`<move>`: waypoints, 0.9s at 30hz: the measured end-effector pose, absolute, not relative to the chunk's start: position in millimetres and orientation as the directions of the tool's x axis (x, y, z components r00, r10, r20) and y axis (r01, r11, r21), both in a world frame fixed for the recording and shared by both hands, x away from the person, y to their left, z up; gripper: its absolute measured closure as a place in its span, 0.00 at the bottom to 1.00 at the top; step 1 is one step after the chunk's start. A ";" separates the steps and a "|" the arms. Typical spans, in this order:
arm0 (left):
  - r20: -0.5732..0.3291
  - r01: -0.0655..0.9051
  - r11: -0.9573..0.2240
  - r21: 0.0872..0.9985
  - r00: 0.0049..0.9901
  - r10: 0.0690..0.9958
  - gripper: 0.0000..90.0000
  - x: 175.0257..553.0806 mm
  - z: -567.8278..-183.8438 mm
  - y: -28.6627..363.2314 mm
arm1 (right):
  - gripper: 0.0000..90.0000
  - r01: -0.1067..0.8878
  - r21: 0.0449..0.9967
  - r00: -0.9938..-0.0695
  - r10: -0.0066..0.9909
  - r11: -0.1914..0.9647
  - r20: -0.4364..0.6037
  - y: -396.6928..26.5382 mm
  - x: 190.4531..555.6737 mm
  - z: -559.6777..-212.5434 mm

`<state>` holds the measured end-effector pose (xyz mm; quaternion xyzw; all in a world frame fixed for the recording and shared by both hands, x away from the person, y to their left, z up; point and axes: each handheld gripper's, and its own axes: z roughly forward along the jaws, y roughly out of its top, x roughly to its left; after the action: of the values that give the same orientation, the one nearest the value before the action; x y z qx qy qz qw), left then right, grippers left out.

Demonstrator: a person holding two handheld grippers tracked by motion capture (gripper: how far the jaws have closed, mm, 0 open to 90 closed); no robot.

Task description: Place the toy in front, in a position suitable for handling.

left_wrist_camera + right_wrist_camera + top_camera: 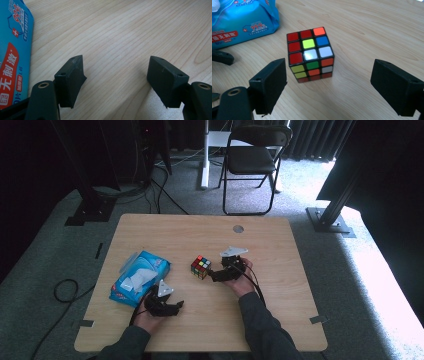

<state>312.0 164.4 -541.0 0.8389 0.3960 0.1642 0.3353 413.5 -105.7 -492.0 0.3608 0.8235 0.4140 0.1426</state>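
On the left we rest our left tongs [172,306] wide apart and empty on the worktop [280,320], just beside the blue wipes pack [140,277]. At the middle the puzzle cube [310,53] stands free on the wood, near our right tongs [328,88], spread wide and clear of it. We judge the cube set down, nothing left to grip.

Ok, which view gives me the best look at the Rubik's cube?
The right gripper view: the Rubik's cube sits close and sharp on the table, just ahead of the open right claw. The high view shows it small, beside that claw.
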 end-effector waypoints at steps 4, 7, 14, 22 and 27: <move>0.010 0.554 -0.463 0.692 0.633 0.774 0.32 312.4 -541.0 164.1 | 0.15 0.460 0.780 -0.727 0.684 0.424 0.057 -95.9 416.1 -494.2; 0.010 0.554 -0.461 0.693 0.632 0.775 0.32 312.3 -541.1 164.0 | 0.15 0.460 0.774 -0.735 0.676 0.435 0.057 -85.7 419.9 -496.9; 0.010 0.554 -0.459 0.695 0.631 0.776 0.32 312.1 -541.3 164.0 | 0.15 0.447 0.765 -0.741 0.671 0.465 0.025 -71.4 425.5 -500.9; 0.009 0.552 -0.457 0.697 0.631 0.776 0.32 311.9 -541.6 164.1 | 0.17 0.451 0.749 -0.753 0.657 0.485 0.028 -59.8 433.5 -507.5; 0.010 0.552 -0.458 0.696 0.632 0.775 0.32 311.9 -541.6 164.1 | 0.18 0.468 0.737 -0.749 0.661 0.488 0.038 -59.5 438.6 -514.5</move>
<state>311.9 164.1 -541.6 0.8378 0.3961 0.1653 0.3374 438.6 -59.5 -514.5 0.3309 0.8532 0.3830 0.1262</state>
